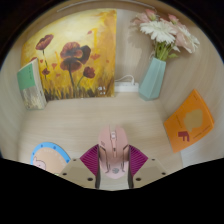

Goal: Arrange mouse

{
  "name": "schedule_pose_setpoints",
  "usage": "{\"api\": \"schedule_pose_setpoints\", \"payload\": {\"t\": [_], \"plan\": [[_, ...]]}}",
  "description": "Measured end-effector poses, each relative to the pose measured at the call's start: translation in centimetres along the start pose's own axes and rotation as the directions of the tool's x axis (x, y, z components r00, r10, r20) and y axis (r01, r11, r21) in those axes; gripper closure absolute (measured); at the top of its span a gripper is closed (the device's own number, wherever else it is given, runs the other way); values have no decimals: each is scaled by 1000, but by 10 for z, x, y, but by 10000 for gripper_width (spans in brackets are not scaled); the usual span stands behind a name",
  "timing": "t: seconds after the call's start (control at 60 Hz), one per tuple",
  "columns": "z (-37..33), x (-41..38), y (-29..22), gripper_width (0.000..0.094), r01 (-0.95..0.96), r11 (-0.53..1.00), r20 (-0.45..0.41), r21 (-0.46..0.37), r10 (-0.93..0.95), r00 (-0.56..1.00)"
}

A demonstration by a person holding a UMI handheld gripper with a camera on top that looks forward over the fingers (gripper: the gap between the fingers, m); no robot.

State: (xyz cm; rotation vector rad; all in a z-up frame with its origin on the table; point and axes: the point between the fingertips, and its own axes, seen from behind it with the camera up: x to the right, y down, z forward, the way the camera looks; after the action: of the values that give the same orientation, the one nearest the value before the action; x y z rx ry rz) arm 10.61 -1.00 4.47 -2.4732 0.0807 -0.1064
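Observation:
A pale pink computer mouse (112,151) lies lengthwise between my two fingers, its tail end near the camera and its nose pointing toward the back wall. Both magenta pads (90,159) press against its sides, so my gripper (113,160) is shut on it. Under the mouse shows light wooden desk (120,118). A round blue mouse mat (47,156) lies just left of the left finger, partly cut off.
A flower painting (73,58) leans on the back wall, with a green book (31,83) to its left. A light blue vase of flowers (153,72) stands at the back right. An orange booklet (190,120) lies on the right.

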Motion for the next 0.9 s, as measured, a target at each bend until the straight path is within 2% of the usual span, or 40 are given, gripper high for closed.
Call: {"api": "schedule_pose_setpoints", "payload": {"t": [0.2, 0.35, 0.5, 0.7, 0.9], "plan": [[-97, -75, -94, 561, -14, 978, 29, 207, 8, 1000], [-134, -152, -102, 561, 14, 963, 81, 270, -37, 996], [-108, -207, -44, 564, 88, 975, 113, 206, -113, 987], [-52, -218, 57, 563, 80, 996, 101, 30, -82, 991], [-28, -214, 105, 562, 52, 997, 83, -56, -47, 995]]}}
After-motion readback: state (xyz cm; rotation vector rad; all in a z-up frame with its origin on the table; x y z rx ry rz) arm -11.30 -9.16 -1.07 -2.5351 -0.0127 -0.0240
